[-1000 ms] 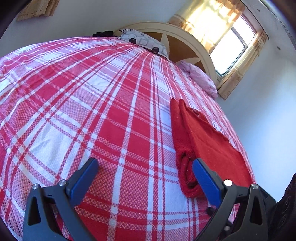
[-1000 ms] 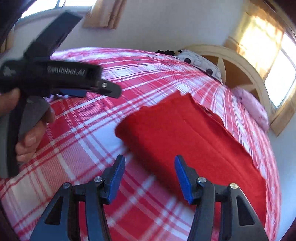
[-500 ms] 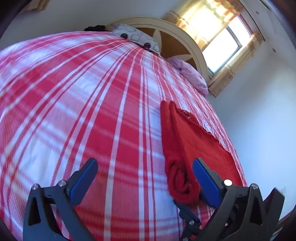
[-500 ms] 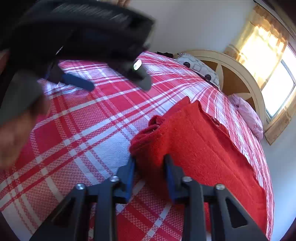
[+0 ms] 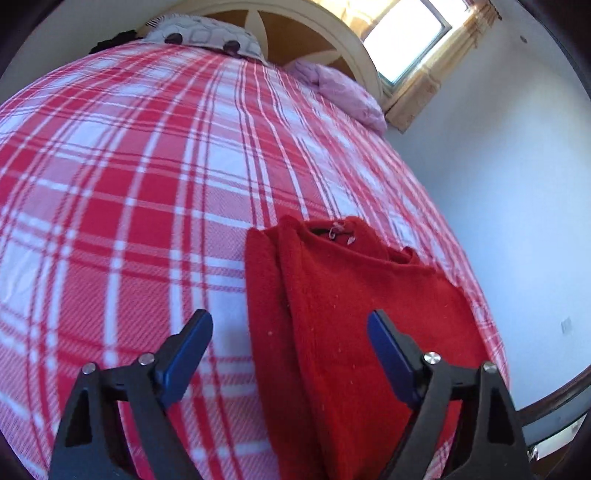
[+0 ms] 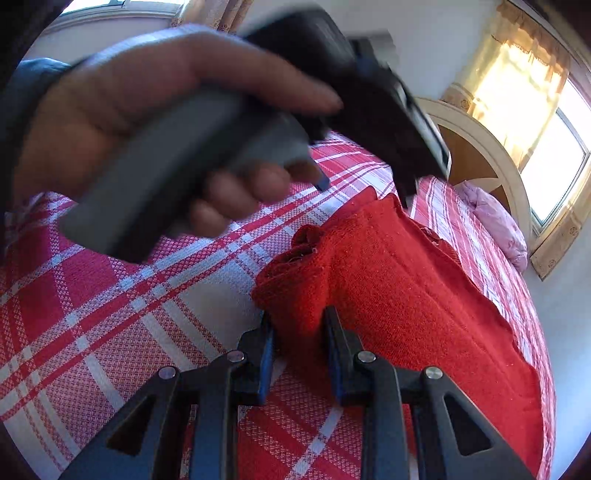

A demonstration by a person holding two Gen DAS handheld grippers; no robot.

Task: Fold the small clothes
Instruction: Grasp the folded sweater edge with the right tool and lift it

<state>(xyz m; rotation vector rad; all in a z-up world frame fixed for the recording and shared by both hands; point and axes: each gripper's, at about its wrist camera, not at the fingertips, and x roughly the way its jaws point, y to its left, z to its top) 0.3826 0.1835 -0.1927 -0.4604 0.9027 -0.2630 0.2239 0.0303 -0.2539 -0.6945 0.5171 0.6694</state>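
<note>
A red knitted sweater (image 5: 351, 314) lies partly folded on the red-and-white plaid bed, its collar pointing toward the headboard. My left gripper (image 5: 288, 343) is open above its near part, the jaws standing on either side of the folded left edge. In the right wrist view my right gripper (image 6: 299, 339) is shut on a bunched corner of the red sweater (image 6: 406, 295). The left gripper held in a hand (image 6: 184, 147) crosses the upper part of that view, blurred.
The plaid bedspread (image 5: 129, 184) covers the whole bed. A patterned pillow (image 5: 207, 35) and a pink pillow (image 5: 347, 92) lie by the cream headboard (image 5: 332, 22). A curtained window (image 5: 410, 33) and white wall stand to the right of the bed.
My right gripper has closed on the sweater's bunched corner. My left gripper has swung right and now sits over the sweater, passing close in front of the right camera.
</note>
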